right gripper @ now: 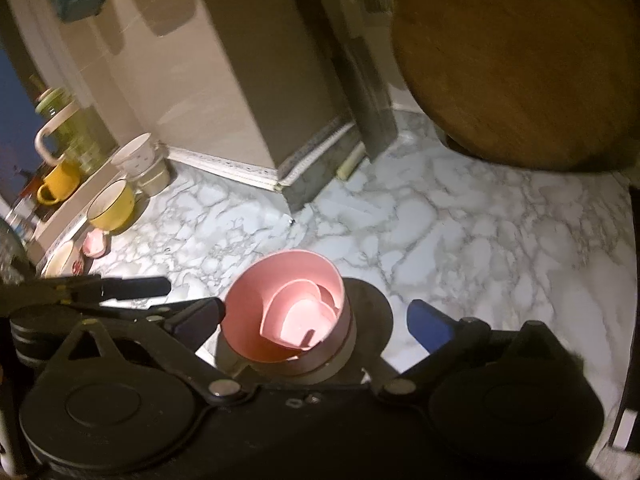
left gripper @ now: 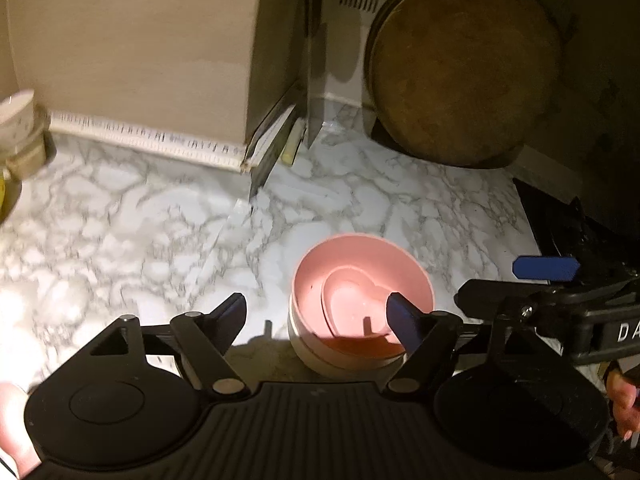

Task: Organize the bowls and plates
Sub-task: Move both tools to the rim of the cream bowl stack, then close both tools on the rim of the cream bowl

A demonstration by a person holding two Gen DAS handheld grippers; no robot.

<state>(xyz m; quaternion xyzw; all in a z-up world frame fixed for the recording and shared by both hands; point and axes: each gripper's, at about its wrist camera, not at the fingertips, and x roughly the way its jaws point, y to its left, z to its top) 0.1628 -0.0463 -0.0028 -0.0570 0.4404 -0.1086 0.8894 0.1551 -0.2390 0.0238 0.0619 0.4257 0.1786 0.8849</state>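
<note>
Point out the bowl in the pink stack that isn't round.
The heart-shaped bowl, innermost in the stack. The pink bowl around it and the cream bowl beneath have round rims; it alone has a notched, pointed outline.

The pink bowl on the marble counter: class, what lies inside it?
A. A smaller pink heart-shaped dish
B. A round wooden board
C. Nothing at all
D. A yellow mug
A: inside the pink bowl sits a smaller heart-shaped dish, also pink, seen in both wrist views; the bowl itself is nested in a cream bowl beneath it.
</note>
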